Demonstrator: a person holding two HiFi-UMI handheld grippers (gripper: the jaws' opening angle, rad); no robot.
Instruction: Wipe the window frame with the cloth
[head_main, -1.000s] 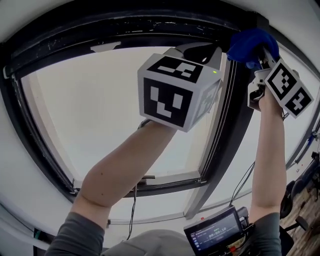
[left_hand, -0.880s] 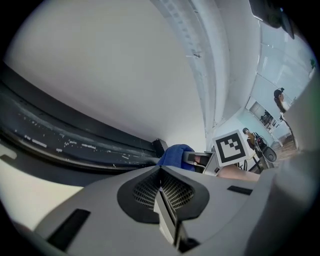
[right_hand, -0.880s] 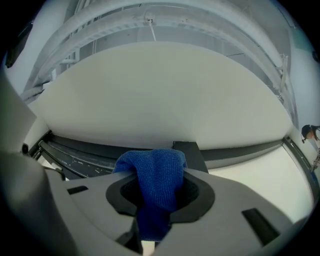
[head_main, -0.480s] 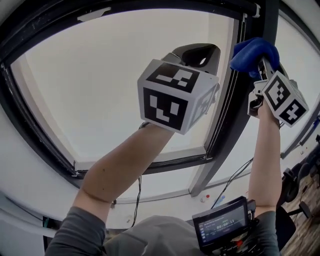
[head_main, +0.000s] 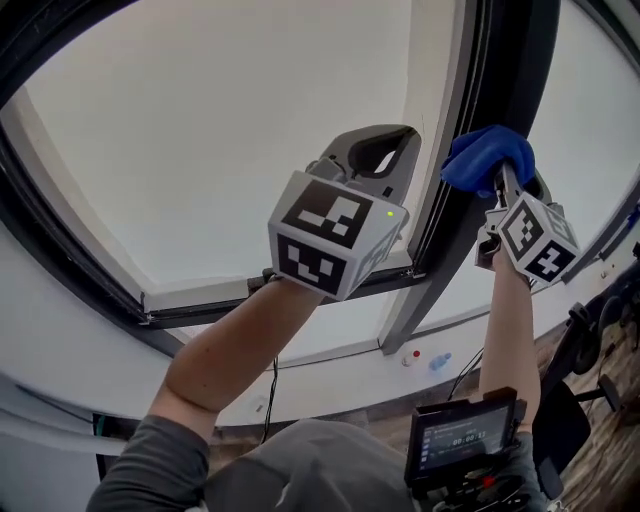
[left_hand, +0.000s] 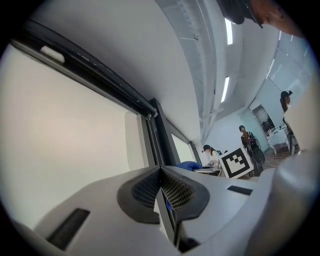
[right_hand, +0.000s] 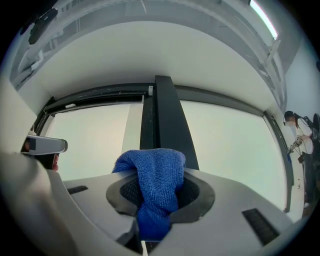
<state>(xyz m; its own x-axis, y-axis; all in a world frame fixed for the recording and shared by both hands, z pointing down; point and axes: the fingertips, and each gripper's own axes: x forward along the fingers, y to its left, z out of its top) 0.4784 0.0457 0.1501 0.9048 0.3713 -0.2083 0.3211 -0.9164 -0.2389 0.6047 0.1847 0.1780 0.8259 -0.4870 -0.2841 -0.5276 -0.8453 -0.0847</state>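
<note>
Window frame (head_main: 70, 262): it is filling the view overhead, and its dark upright (head_main: 452, 250) is the part being worked on, with a pale pane (head_main: 220, 130) to the left of it.
Left tool (left_hand: 162, 187): it is hanging raised in front of the pane, just left of the upright, with its jaws pressed together and nothing between them.
Right tool (right_hand: 159, 200): it is pointing straight at the upright, its jaws clamped on the cloth.
Cloth (right_hand: 156, 167): blue and bunched, it is bulging out past the jaw tips and lying over the upright about halfway up. I cannot tell whether it is pressing on the upright.
Step in hand: I judge that the person is wiping along the upright.
Next move: it is calling for steady pressure into the upright and a straight stroke along it, with the left tool staying clear.
</note>
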